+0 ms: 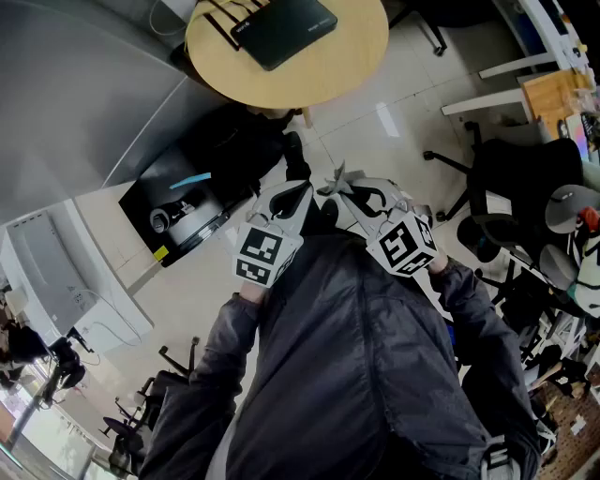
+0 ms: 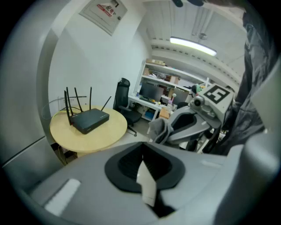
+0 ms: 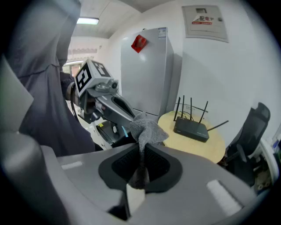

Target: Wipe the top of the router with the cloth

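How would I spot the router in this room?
Find the round, light wooden table. On its top lies the router, a flat black box. The thin black antennas standing up along one of its edges mark it out, and no other box sits on that table.

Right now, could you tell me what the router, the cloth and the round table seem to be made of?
Router: matte black plastic, probably; dull, even casing.
Cloth: grey knit or terry fabric; fuzzy, bunched folds.
Round table: light wood or wood-look laminate, smooth with soft sheen.
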A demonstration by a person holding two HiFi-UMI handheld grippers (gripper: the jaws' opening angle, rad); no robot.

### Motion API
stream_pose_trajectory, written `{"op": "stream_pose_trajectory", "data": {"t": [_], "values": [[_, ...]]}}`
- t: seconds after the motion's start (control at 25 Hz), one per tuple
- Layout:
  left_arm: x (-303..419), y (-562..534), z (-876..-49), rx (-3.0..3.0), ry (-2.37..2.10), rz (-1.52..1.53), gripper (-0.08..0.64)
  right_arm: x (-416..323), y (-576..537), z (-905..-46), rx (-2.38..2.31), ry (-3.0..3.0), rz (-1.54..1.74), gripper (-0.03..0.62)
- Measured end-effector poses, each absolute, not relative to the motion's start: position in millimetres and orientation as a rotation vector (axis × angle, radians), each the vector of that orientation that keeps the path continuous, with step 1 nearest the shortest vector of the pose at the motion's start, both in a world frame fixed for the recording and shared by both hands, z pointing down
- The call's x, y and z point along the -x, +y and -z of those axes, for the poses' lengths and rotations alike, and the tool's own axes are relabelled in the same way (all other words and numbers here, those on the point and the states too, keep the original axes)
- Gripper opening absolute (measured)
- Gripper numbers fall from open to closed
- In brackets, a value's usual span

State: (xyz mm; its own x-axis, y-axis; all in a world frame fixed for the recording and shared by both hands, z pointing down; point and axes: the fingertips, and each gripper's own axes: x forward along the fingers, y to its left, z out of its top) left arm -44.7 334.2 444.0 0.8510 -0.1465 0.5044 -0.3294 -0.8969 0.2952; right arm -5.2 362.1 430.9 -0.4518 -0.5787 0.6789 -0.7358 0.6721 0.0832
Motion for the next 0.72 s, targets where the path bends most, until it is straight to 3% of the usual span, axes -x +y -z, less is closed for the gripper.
{"op": "stream_pose_trajectory", "data": {"t": [0.44, 0.72], "values": [[51, 161, -441, -2.587, -0.503, -0.619, 0.000, 0, 122, -501, -0.642, -1.940, 0.032, 0.029], [81, 104, -450, -2.512, -0.622, -0.573, 0.000, 18, 33, -562, -0.388, -1.769, 0.122, 0.029]]}}
